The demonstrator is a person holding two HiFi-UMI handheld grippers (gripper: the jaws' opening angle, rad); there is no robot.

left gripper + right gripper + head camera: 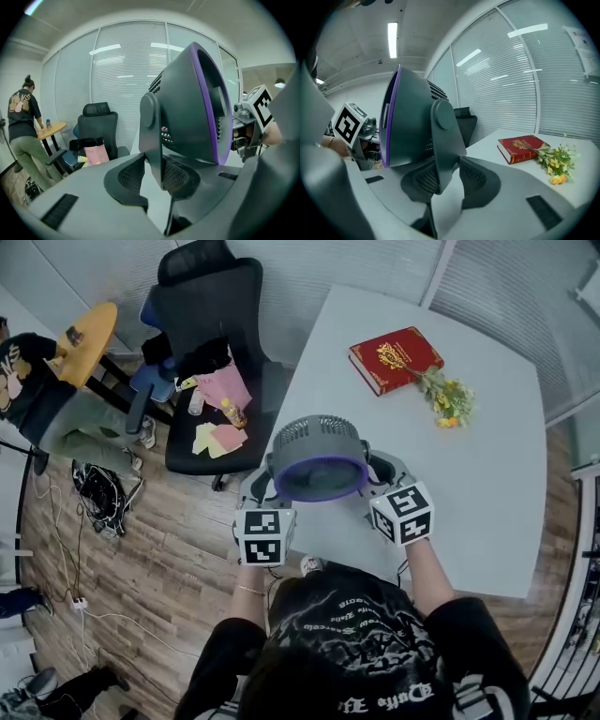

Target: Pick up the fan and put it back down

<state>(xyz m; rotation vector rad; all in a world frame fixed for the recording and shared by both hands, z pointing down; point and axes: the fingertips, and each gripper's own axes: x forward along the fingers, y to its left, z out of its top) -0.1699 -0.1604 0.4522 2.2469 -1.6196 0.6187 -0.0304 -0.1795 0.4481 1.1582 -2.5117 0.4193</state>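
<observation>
A grey fan (319,460) with a purple front ring hangs above the near-left corner of the white table (487,484), its face tilted up toward me. My left gripper (268,474) is shut on the fan's left yoke arm (152,140), which sits pinched between the mesh pads (131,174). On the other side my right gripper (379,472) is shut on the right yoke arm (445,140). In the left gripper view the fan (187,108) fills the middle, as does the fan (412,122) in the right gripper view. The fan's base is hidden.
A red book (395,358) and a bunch of yellow flowers (448,399) lie at the table's far side. A black office chair (206,324) with bags stands left of the table. Further left are a person (37,399), a round wooden table (89,338) and floor cables (98,488).
</observation>
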